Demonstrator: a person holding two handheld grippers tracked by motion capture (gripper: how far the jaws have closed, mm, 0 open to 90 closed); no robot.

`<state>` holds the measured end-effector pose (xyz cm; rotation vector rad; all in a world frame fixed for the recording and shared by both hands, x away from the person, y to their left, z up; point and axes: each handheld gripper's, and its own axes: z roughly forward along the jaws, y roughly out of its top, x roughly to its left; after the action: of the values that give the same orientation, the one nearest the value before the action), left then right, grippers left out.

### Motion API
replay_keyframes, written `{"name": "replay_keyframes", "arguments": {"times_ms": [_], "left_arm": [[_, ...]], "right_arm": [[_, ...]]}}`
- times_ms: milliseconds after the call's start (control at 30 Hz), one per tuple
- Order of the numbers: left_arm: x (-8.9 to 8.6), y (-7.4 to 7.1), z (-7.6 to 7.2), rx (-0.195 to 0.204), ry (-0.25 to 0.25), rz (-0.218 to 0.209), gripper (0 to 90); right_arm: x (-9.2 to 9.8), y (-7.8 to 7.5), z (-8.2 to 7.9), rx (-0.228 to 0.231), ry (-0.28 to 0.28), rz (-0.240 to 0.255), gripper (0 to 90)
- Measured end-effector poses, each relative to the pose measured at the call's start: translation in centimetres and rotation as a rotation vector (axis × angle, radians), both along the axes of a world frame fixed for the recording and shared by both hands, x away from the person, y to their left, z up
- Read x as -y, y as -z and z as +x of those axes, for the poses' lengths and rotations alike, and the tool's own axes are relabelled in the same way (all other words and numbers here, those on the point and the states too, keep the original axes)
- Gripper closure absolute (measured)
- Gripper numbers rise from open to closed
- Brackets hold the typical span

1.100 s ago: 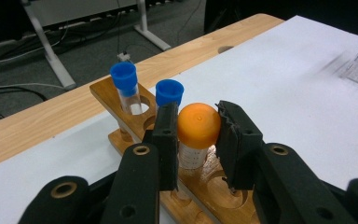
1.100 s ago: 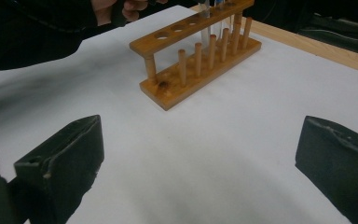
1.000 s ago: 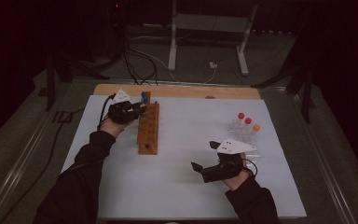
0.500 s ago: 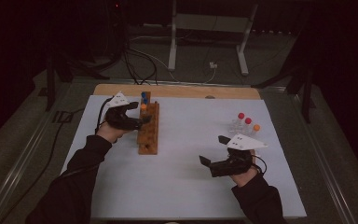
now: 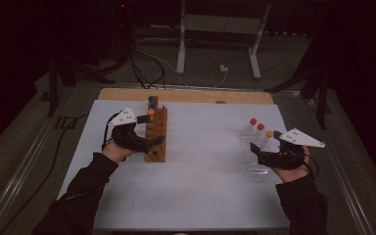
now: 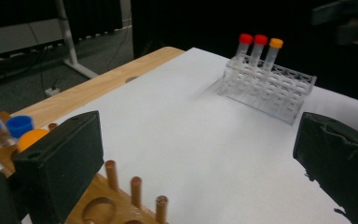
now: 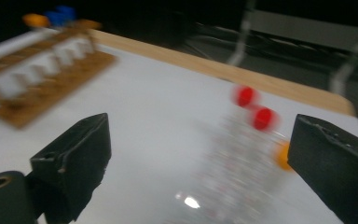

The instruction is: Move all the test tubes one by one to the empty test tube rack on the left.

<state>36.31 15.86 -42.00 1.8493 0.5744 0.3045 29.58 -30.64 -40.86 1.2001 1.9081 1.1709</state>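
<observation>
A: Changes?
B: Left gripper (image 5: pixel 157 140), jaws just opened wide and empty, drawn back from the wooden rack (image 5: pixel 155 134), left of centre; a tube delivered, by my reading. Right gripper (image 5: pixel 252 147), wide, just narrowing slightly, nothing between, has moved to the clear rack (image 5: pixel 254 147).
A: Contents?
B: Wooden rack: two blue-capped tubes (image 6: pixel 4 127), one orange-capped (image 6: pixel 30 137). Clear rack, right side: two red-capped tubes (image 5: pixel 256 123), one orange-capped (image 5: pixel 269 133).

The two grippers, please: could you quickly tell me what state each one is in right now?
Left gripper: open, holding nothing, jaws just opened beside the wooden rack.
Right gripper: open, holding nothing, jaws just closing slightly near the clear rack.
</observation>
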Motion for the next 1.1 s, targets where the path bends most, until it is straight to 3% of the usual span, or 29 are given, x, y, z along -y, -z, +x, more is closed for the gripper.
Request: {"name": "replay_keyframes", "arguments": {"times_ms": [67,233,400,600,833,1100], "left_arm": [[0.2,0.0,-0.3,0.002,0.013,-0.004,2.5],[0.5,0.0,-0.8,0.009,0.019,-0.006,2.5],[0.6,0.0,-1.0,0.012,0.024,0.003,2.5],[0.6,0.1,-1.0,0.008,0.023,0.000,2.6],[0.6,0.1,-1.0,0.002,0.029,-0.002,2.6],[0.4,0.0,-1.0,0.001,0.032,-0.002,2.6]], "right_arm": [[1.1,0.6,0.4,-0.015,0.049,0.000,13.3],[2.8,2.8,1.4,-0.069,0.104,-0.014,37.1],[3.4,4.3,2.7,-0.107,0.131,-0.001,47.6],[3.3,5.3,4.1,-0.131,0.149,-0.025,58.2],[3.1,5.5,4.7,-0.143,0.137,-0.036,73.6],[3.0,3.6,3.8,-0.086,0.134,-0.042,74.5]]}}
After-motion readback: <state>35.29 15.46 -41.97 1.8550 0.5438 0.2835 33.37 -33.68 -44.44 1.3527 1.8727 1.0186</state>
